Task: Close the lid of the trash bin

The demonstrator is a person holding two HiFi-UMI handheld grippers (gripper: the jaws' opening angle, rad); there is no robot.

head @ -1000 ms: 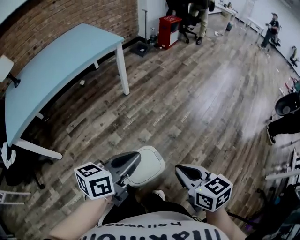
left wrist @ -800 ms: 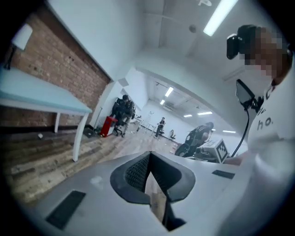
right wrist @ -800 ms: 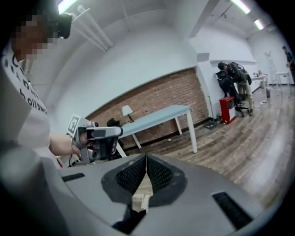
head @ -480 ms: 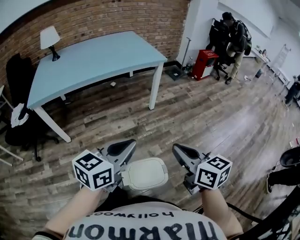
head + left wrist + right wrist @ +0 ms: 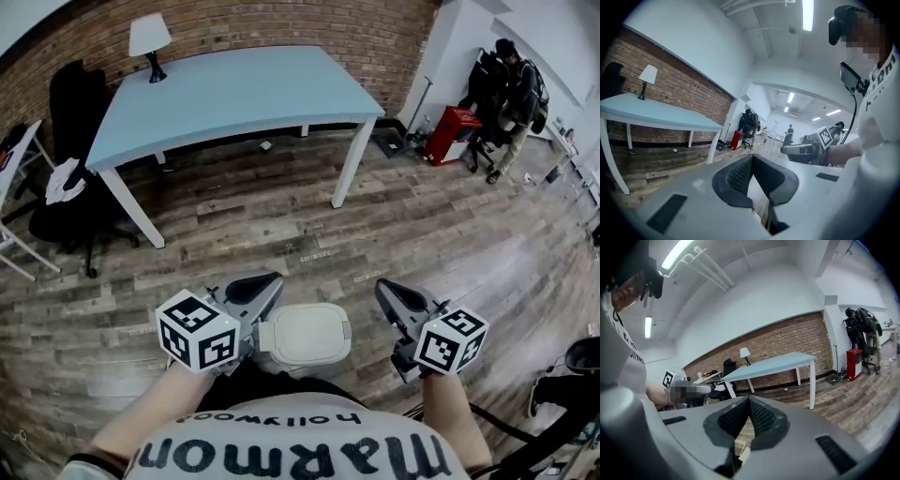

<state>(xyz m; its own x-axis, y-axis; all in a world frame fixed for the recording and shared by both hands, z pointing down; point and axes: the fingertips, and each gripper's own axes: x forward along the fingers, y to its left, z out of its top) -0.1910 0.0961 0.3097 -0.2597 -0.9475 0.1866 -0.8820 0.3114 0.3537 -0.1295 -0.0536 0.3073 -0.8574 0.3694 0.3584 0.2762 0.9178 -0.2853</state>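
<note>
A small trash bin with a cream-white lid (image 5: 307,335) stands on the wood floor just in front of the person, and the lid lies flat on top of it. My left gripper (image 5: 273,279) hovers at the bin's left edge, jaws shut with nothing in them. My right gripper (image 5: 382,285) is off to the bin's right, apart from it, also shut and empty. Neither gripper view shows the bin. The left gripper view shows the left gripper (image 5: 751,157) with its jaw tips touching. In the right gripper view, the right gripper (image 5: 749,399) has its tips pressed together.
A light-blue table (image 5: 244,89) with white legs stands ahead by the brick wall, a lamp (image 5: 150,36) on its far corner. A black chair (image 5: 80,202) is at the left. A red box (image 5: 450,134) and a person (image 5: 511,80) are far right.
The head view has swung, so the table now sits ahead at centre. The left gripper, which overlapped the lid a second ago, is now beside it. Both grippers stay shut.
</note>
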